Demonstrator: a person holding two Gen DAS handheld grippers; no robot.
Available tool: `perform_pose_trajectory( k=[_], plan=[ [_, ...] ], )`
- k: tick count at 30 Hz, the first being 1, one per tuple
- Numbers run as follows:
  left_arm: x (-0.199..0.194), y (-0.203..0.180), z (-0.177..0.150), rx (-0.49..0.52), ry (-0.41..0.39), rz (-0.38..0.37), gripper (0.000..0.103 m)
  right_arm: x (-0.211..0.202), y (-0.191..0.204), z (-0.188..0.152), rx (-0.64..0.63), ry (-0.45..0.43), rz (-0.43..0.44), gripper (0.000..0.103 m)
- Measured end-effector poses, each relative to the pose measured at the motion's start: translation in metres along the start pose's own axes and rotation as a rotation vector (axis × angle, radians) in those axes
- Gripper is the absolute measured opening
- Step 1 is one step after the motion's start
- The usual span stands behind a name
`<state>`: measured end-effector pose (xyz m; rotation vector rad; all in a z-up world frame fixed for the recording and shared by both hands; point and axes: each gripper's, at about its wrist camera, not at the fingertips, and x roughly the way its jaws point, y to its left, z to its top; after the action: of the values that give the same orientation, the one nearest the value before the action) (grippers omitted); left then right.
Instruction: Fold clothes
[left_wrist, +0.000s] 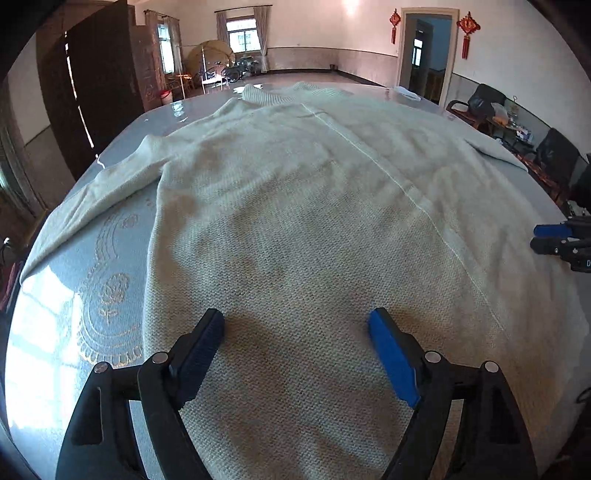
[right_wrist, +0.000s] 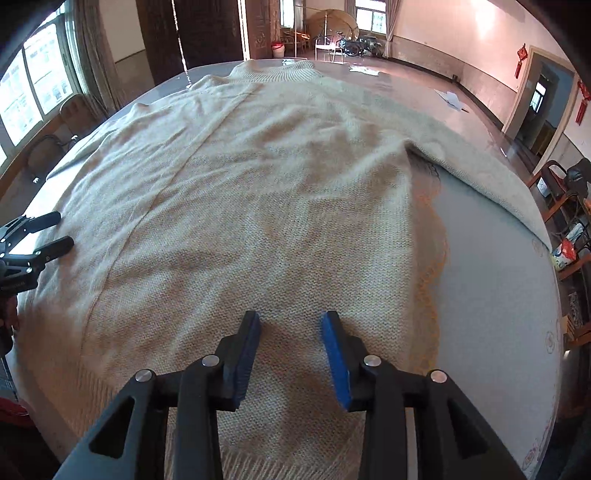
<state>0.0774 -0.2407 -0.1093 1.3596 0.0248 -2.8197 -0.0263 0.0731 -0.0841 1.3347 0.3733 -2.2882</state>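
A cream knitted sweater (left_wrist: 295, 184) (right_wrist: 240, 184) lies spread flat on the table, collar (left_wrist: 273, 92) at the far end. One sleeve (left_wrist: 122, 173) trails toward the left edge and the other sleeve (right_wrist: 480, 158) runs off to the right. My left gripper (left_wrist: 295, 314) stands wide open just above the sweater's lower body, with nothing between its fingers. My right gripper (right_wrist: 291, 315) is open with a narrower gap over the knit near the hem, gripping nothing. Each gripper shows at the side of the other's view: right gripper (left_wrist: 554, 240), left gripper (right_wrist: 44, 232).
The table (left_wrist: 74, 314) (right_wrist: 498, 295) has a glossy grey-blue cover with a gold pattern. A white paper (left_wrist: 406, 92) (right_wrist: 450, 98) lies at its far side. Chairs (left_wrist: 554, 155) (right_wrist: 569, 192) stand to the right, and a dark wooden screen (left_wrist: 92, 92) stands to the left.
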Motion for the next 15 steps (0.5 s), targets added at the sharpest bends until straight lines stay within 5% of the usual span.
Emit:
perform_pose_trajectory(
  k=[11,15],
  plan=[
    [-0.048,-0.015,-0.059,-0.024,-0.028,0.017,0.082,-0.043,0.008,-0.066,-0.099,0.04,0.059,0.038],
    [-0.054,-0.021,-0.057,-0.004,0.038,0.036,0.082,-0.047,0.011,-0.068,-0.14,0.078,0.083,0.04]
  ],
)
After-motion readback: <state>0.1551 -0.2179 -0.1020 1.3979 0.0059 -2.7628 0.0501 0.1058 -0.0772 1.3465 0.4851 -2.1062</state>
